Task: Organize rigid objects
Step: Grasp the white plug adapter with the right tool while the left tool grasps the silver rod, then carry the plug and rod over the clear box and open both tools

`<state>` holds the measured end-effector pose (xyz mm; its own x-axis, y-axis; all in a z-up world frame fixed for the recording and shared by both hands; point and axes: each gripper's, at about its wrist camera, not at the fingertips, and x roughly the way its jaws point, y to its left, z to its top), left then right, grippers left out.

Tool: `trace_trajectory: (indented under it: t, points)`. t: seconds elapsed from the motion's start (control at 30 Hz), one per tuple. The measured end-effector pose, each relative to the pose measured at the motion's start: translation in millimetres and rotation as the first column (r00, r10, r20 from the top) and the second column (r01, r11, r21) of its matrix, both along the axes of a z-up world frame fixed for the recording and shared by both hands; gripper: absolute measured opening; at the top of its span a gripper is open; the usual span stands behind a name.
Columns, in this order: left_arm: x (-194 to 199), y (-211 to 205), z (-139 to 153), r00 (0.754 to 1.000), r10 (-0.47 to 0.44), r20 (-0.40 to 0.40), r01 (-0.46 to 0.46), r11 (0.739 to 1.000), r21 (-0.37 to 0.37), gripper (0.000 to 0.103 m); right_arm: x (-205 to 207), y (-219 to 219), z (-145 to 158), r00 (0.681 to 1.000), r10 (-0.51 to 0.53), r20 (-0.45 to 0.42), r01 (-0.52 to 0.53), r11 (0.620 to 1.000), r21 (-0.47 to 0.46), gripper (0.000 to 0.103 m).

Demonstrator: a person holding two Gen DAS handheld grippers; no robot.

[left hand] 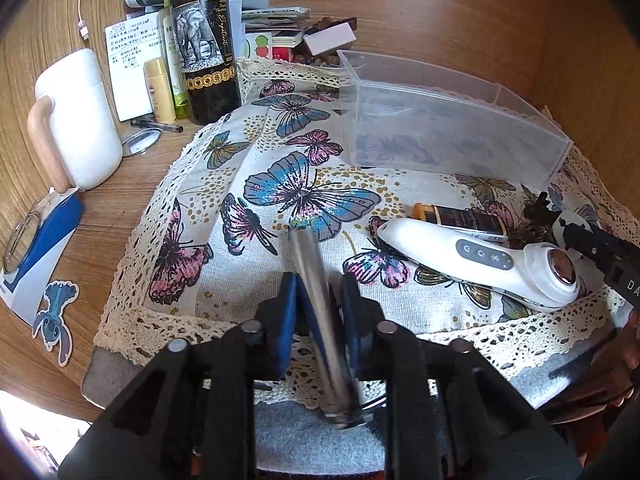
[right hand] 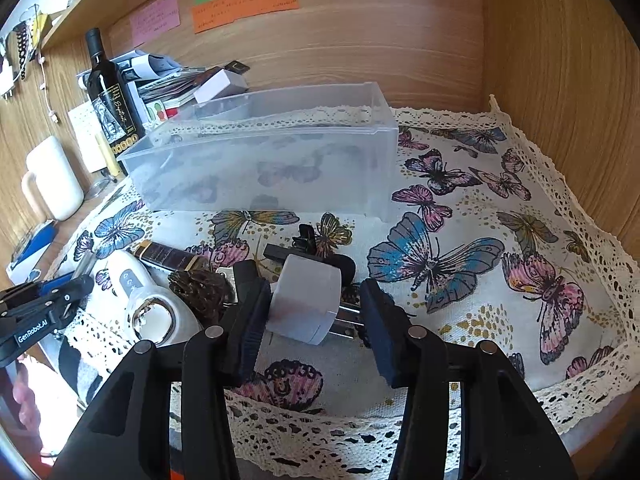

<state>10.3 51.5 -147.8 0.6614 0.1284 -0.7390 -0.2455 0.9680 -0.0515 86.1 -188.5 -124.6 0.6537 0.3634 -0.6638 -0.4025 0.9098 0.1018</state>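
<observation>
My left gripper (left hand: 318, 312) is shut on a slim silver metal tool (left hand: 312, 276) that points forward over the butterfly cloth (left hand: 224, 160); it also shows in the right wrist view (right hand: 60, 292). My right gripper (right hand: 316, 312) is open around a white boxy plug adapter (right hand: 306, 300), jaws apart from it on the right side. A clear plastic bin (right hand: 260, 160) stands behind, also in the left wrist view (left hand: 448, 120). A white handheld device (left hand: 480, 260), a dark tube (left hand: 464, 218) and a dark pinecone-like lump (right hand: 200, 292) lie on the cloth.
A wine bottle (left hand: 206, 40), small bottles, papers and a white mug (left hand: 76, 120) stand at the back left. Wooden walls (right hand: 560, 80) close the back and right. A blue-and-white card and a sticker (left hand: 56, 320) lie at the left.
</observation>
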Motion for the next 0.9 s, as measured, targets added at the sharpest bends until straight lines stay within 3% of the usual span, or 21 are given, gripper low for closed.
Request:
trace_trajectory:
  t: [0.2,0.4,0.9]
  points:
    - [4.5,-1.9,3.9,1.0,-0.019,0.013,0.019,1.0,-0.005,0.015,0.1,-2.7,6.0,0.999,-0.018,0.03,0.018,1.0,0.004,0.028]
    - [11.4,0.5,28.7,0.994,-0.058,0.091,0.062,0.997,-0.044,0.015,3.4,-11.0,19.5,0.998,-0.036,0.059,0.035,0.999,0.023,0.028]
    - [51.4,4.8,112.8,0.94,-0.169,0.295,0.186,0.982,-0.028,0.015,34.6,-10.9,89.2,0.97,-0.077,0.229,0.065,0.996,0.061,0.029]
